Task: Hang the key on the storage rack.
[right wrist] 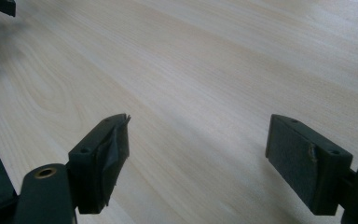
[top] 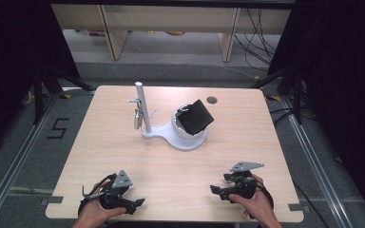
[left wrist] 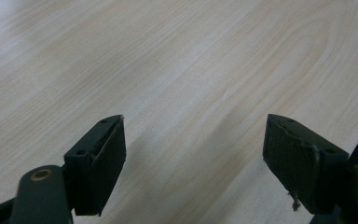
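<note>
- High view: my left hand-held gripper [top: 132,203] and right hand-held gripper [top: 218,190] rest well short of the white stand [top: 173,134]. A black pouch [top: 196,116] sits tilted in its bowl; likely light and soft, best pinched at the upper edge.
- Left gripper view: jaws spread over bare tabletop [left wrist: 191,70].
- Right gripper view: jaws spread, empty.

The high view looks down over the whole table [top: 123,156]; both gripper views skim its near wood closely.
</note>
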Motion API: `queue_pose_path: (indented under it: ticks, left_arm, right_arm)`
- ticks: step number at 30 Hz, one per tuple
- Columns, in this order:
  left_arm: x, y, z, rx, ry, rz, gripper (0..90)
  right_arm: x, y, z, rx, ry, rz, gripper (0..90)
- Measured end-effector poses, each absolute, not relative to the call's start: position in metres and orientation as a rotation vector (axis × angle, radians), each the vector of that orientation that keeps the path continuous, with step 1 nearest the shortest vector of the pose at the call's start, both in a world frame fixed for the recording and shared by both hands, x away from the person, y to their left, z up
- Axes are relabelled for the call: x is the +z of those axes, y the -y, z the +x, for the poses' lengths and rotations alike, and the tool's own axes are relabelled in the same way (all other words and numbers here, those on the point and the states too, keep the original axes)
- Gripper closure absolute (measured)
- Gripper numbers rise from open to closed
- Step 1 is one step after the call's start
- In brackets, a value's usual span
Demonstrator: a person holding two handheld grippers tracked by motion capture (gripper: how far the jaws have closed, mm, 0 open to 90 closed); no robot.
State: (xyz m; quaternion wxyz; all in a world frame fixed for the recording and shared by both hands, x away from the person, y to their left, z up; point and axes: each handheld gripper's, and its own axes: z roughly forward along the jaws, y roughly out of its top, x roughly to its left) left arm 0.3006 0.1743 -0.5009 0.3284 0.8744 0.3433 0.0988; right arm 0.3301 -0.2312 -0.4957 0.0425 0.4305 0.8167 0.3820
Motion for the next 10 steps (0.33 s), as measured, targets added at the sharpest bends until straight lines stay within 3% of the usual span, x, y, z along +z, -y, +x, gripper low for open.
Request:
queue_pose_path:
  ticks: [10]
  left_arm:
    - [-0.5039, -0.1761, 0.3027, 0.25, -0.892, 2.301, 20.7]
  right_arm:
    - [-0.4961, 0.2296, 0.3294, 1.158, -2.512, 1.34, 21.4]
